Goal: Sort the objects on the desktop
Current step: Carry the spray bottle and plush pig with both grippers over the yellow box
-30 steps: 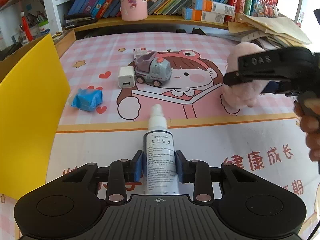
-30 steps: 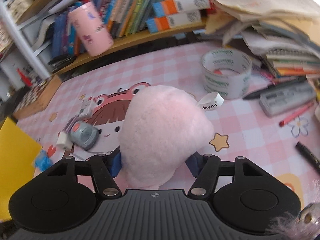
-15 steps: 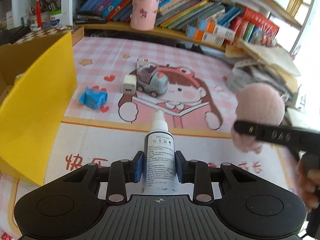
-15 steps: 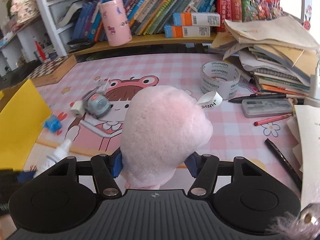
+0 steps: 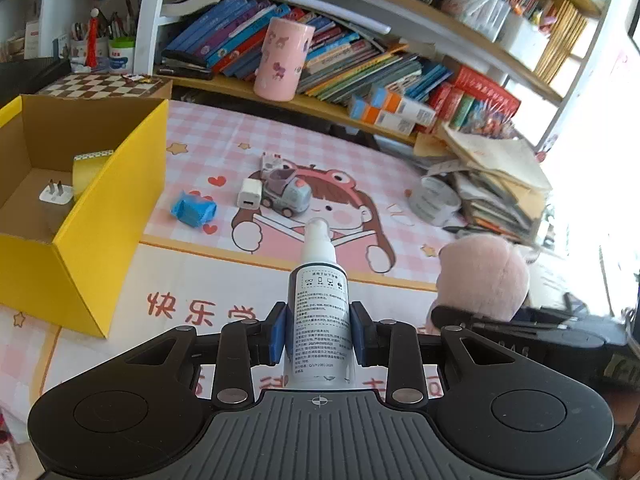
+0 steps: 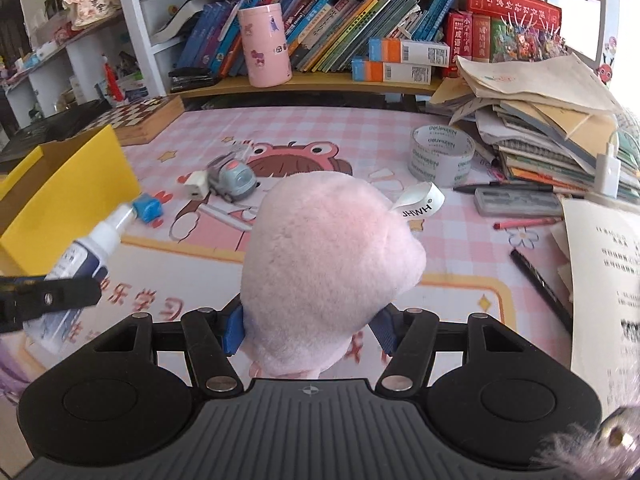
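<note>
**Both grippers loaded, yellow box waiting on the left**

At the far left stood the yellow box (image 5: 108, 248), open at the top, with a white plug (image 5: 56, 194) and a roll of yellow tape (image 5: 90, 170) already lying inside. Just beside its right wall, on the pink mat of the bench (image 5: 224, 148), lay a blue wrapped packet (image 5: 193, 210), then a white charger cube (image 5: 249, 194) touching a small grey toy car (image 5: 286, 196).

The left gripper (image 5: 318, 334) had its fingers (image 5: 277, 334) clenched on the white spray bottle (image 5: 320, 316), which was held above the bench with its nozzle pointing forward. The bottle looked stiff and smooth, probably light, and the label could slip under the pads. I judged the middle of the body to be the right place to hold it, as it was held, and not the narrow neck.

To the right, the right gripper (image 6: 310, 330) grasped the pink plush toy (image 6: 324, 276), also lifted from the bench. The plush was soft and squashed between the pads, so it would not break, but it bulged over the fingers and hid the view ahead. A grip low on its body seemed secure enough.

Further right stood a roll of clear tape (image 6: 442, 156), a grey pencil case (image 6: 518, 202), 2 dark pens and a red one, and a leaning stack of books (image 6: 552, 136). The 2 grippers were near each other, so I think they could collide on the way to the box.
</note>
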The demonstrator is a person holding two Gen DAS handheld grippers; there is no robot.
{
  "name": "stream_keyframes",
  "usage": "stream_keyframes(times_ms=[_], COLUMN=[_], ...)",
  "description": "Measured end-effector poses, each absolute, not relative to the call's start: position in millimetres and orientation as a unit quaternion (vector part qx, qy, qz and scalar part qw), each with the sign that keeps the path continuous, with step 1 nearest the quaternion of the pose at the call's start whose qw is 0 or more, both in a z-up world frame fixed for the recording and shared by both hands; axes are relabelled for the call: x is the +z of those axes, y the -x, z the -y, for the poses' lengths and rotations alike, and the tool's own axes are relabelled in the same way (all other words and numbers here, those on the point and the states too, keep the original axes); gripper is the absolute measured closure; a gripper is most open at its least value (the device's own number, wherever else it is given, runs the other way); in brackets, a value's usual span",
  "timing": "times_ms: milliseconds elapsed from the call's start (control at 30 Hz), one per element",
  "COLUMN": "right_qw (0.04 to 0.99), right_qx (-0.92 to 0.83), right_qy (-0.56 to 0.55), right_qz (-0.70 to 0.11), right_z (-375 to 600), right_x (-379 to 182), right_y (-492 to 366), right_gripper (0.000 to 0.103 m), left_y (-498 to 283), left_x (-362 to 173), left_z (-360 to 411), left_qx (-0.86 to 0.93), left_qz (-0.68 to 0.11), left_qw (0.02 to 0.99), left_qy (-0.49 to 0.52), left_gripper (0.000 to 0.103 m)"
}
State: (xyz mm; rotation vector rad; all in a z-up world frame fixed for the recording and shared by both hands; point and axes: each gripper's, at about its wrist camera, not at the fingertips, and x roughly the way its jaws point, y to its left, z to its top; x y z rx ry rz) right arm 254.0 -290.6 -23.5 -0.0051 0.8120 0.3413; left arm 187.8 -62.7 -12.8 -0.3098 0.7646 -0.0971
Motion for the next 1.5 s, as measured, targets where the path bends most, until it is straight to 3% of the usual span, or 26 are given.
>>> stream_keyframes(times_ms=[633,1500], right_qw=[0.908,0.904], right_qx=[0.137,0.154], right_qy=[-0.04,-0.003], right_qz=[-0.394,-0.4], right_z=[235,93], right_x=[3,-1], right_y=[-153,-11], right_gripper=[0.044,0.044], left_y=[-106,8], left_x=[0,-7], left_z=[5,-109], left_qx=[-0.122,-0.132], left_qz=[-0.347,-0.35], left_qw=[0.918,0.915], left_qy=[0.151,0.149], left_gripper=[0.072,0.072])
